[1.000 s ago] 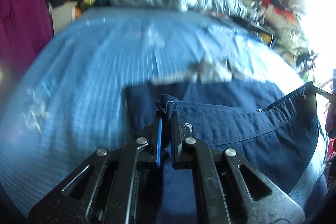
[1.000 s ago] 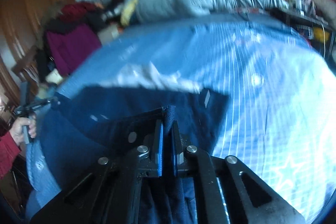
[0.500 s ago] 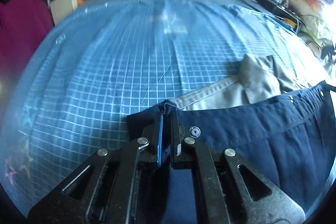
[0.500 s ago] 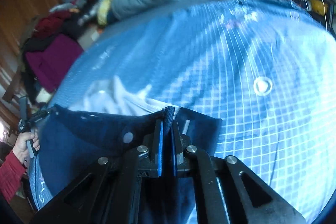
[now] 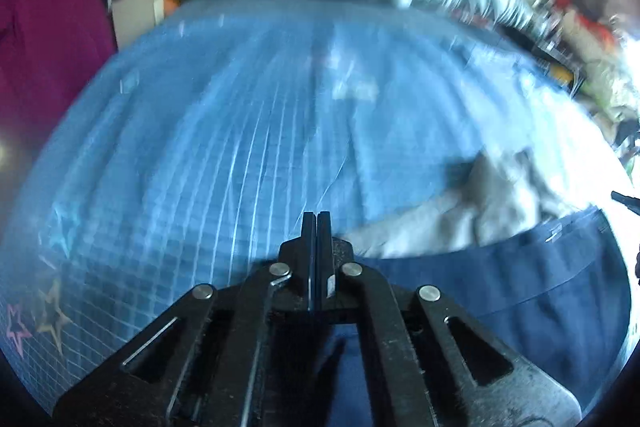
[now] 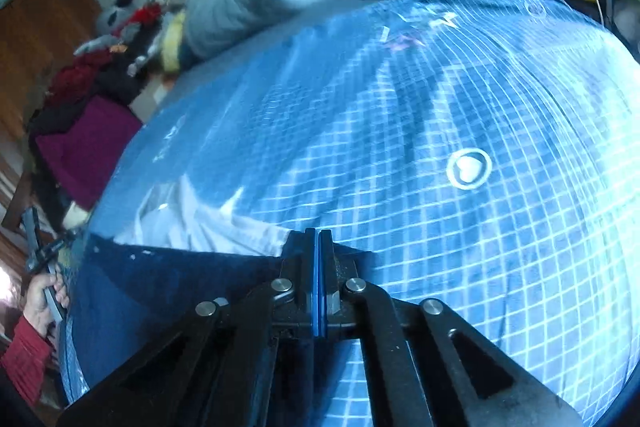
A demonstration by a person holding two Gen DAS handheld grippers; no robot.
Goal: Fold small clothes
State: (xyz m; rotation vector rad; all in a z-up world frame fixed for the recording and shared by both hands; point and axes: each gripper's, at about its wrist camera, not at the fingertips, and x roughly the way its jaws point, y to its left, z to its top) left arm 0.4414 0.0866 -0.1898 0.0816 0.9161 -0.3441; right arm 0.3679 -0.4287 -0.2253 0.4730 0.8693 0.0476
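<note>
- Sheet (image 5: 224, 155): it spreads ahead of both grippers and looks soft. Pressing down on it could wrinkle it and skew any fold made on top.
- Navy garment (image 5: 500, 291): it lies flat on the sheet, below and to the right of the left jaws, and below and to the left of the right jaws. Its far edge runs between the two grippers. No cloth shows between either pair of jaws, so a pull or lift from this state would probably move nothing. A regrip that takes only the top layer could split a doubled edge and spoil the fold.
- Pale garment (image 5: 460, 223): it lies crumpled just beyond the navy edge and touches or passes under it; which one cannot be told. A low pinch at that edge could catch both garments and drag the pale one into the fold.
- Left gripper (image 5: 317, 215): the jaws are closed pad to pad and empty, with the tip over the sheet just past the navy corner. The view is blurred, so aim at the corner is uncertain.
- Right gripper (image 6: 319, 231): the jaws have just been closing and now meet, with nothing visible between them. The tip sits at the opposite navy corner. Uneven regrips at the two corners would likely give a slanted fold.
</note>
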